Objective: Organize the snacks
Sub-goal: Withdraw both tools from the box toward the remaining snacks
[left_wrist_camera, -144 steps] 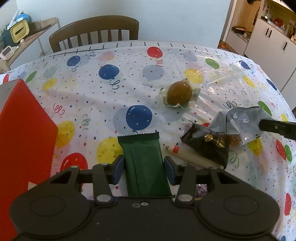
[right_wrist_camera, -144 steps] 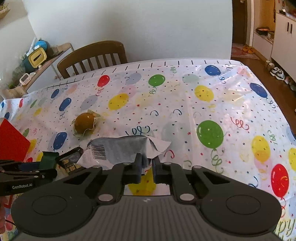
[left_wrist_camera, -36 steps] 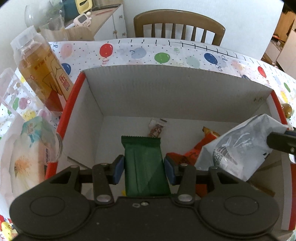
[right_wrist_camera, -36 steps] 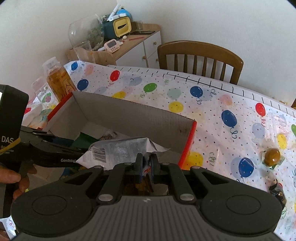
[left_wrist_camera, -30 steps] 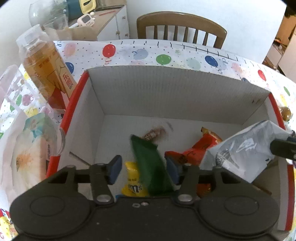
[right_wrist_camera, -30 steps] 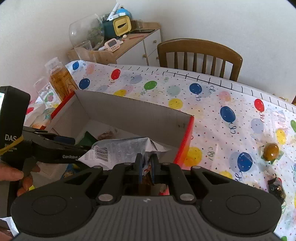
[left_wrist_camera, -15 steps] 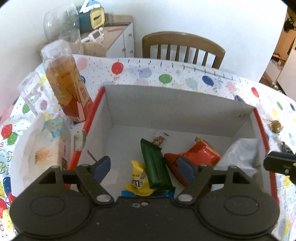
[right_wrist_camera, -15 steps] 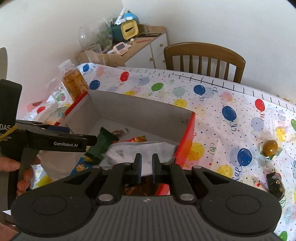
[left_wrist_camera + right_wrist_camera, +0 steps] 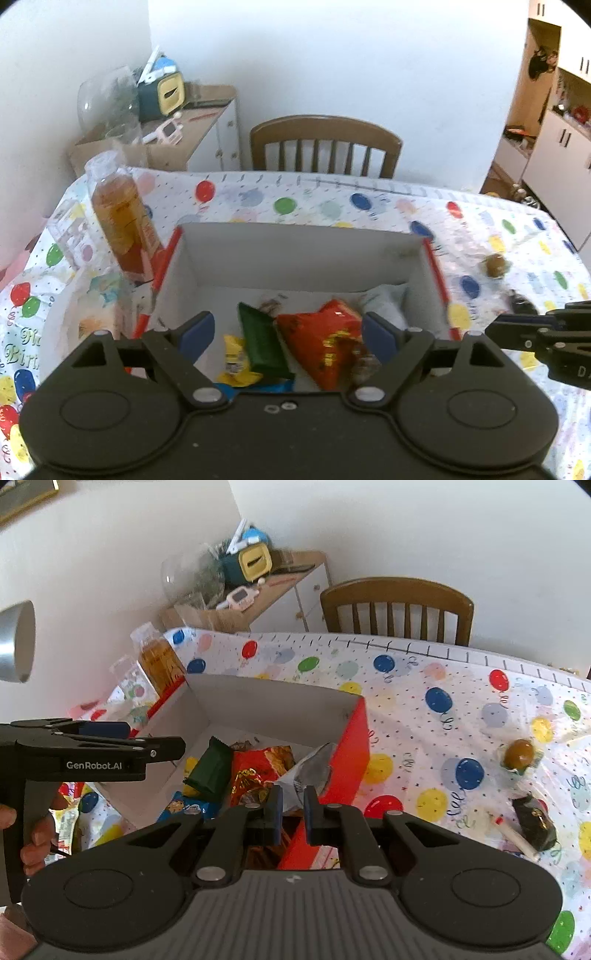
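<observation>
A: Left gripper (image 9: 282, 330) – state?

B: Jaws spread wide, nothing between them. It hangs above the red cardboard box (image 9: 436, 273); in the right wrist view it shows from the side (image 9: 173, 744), with a hand (image 9: 35, 834) on its grip.

A: Box contents?

B: Green bar packet (image 9: 260, 341) lying flat near the middle, partly over a yellow packet (image 9: 236, 360). Red snack bag (image 9: 325, 341) just right of the green one, touching it. Silver-grey bag (image 9: 308, 771) in the right end of the box, leaning on the red wall. A blue packet (image 9: 188, 808) at the near edge. Small brownish wrapper (image 9: 269, 305) further back, too blurred to identify.

A: Right gripper (image 9: 293, 812)?

B: Jaws narrow, a slim gap, holding nothing. Tips sit just at the near edge of the silver-grey bag; cannot tell whether they touch it.

A: Still out on the balloon tablecloth (image 9: 436, 738)?

B: Round brown snack in a green wrapper (image 9: 519, 755), a dark wrapped snack (image 9: 535, 825) nearer, a thin white stick (image 9: 515, 836) just beside it. All well apart from the box.

A: Left of the box?

B: Bottle of amber drink (image 9: 122, 225), upright, just beside the box wall. Wooden chair (image 9: 325, 147) at the far side of the table
</observation>
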`<control>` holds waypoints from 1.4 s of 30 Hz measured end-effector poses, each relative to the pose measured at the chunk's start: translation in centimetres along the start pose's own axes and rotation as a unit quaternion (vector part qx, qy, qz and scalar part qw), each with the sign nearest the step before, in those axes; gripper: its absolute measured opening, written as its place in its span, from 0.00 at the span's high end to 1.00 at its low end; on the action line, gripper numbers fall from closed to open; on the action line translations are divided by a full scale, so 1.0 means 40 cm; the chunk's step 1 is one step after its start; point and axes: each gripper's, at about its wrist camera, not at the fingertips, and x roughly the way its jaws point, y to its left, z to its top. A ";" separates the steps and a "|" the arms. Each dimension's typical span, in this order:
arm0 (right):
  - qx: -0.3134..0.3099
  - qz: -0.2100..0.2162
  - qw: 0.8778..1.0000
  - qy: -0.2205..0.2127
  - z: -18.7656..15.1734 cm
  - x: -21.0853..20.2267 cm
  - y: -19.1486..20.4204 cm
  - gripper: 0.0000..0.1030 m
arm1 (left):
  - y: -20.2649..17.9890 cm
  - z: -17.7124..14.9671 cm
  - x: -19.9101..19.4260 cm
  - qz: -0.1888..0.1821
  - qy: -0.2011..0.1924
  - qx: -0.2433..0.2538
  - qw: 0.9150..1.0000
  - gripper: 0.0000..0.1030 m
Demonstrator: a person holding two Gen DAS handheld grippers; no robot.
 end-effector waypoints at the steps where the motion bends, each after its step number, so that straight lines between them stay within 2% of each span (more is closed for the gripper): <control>1: 0.001 -0.001 1.000 -0.003 -0.004 -0.011 -0.005 0.89 | -0.011 -0.001 -0.009 -0.006 -0.004 0.001 1.000 0.16; 5: 0.011 -0.007 1.000 -0.018 -0.022 -0.062 -0.035 0.89 | -0.055 -0.007 -0.036 -0.022 -0.017 0.004 1.000 0.14; 7: 0.018 -0.012 0.999 -0.024 -0.034 -0.085 -0.055 0.82 | -0.079 -0.009 -0.046 -0.031 -0.022 0.007 0.999 0.14; 8: 0.022 -0.012 0.999 -0.028 -0.039 -0.097 -0.065 0.71 | -0.093 -0.010 -0.051 -0.035 -0.024 0.010 0.999 0.14; 9: 0.025 -0.014 0.999 -0.033 -0.043 -0.109 -0.074 0.55 | -0.106 -0.011 -0.057 -0.041 -0.027 0.013 0.999 0.13; 11: 0.029 -0.020 0.998 -0.045 -0.057 -0.138 -0.095 0.39 | -0.135 -0.013 -0.064 -0.050 -0.031 0.020 0.998 0.11; 14: 0.032 -0.028 0.998 -0.053 -0.077 -0.178 -0.129 0.38 | -0.178 -0.018 -0.070 -0.066 -0.036 0.031 0.997 0.10; 16: 0.036 -0.039 0.997 -0.056 -0.095 -0.201 -0.157 0.33 | -0.207 -0.019 -0.073 -0.075 -0.038 0.038 0.996 0.08; 20: 0.044 -0.052 0.996 -0.062 -0.130 -0.245 -0.216 0.30 | -0.255 -0.026 -0.074 -0.089 -0.048 0.043 0.994 0.01; 25: 0.064 -0.063 0.994 -0.065 -0.167 -0.288 -0.299 0.30 | -0.316 -0.033 -0.065 -0.102 -0.050 0.051 0.992 0.01; 28: 0.067 -0.089 0.991 -0.070 -0.182 -0.300 -0.340 0.27 | -0.354 -0.040 -0.053 -0.111 -0.048 0.053 0.991 0.01; 29: 0.067 -0.098 0.990 -0.072 -0.184 -0.302 -0.351 0.23 | -0.368 -0.043 -0.049 -0.115 -0.047 0.054 0.991 0.01; 37: 0.074 -0.149 0.983 -0.080 -0.179 -0.300 -0.454 0.23 | -0.470 -0.060 0.002 -0.119 -0.038 0.061 0.990 0.01; 42: 0.071 -0.128 0.988 -0.049 -0.158 -0.269 -0.504 0.23 | -0.524 -0.076 0.044 -0.120 -0.026 0.069 0.990 0.01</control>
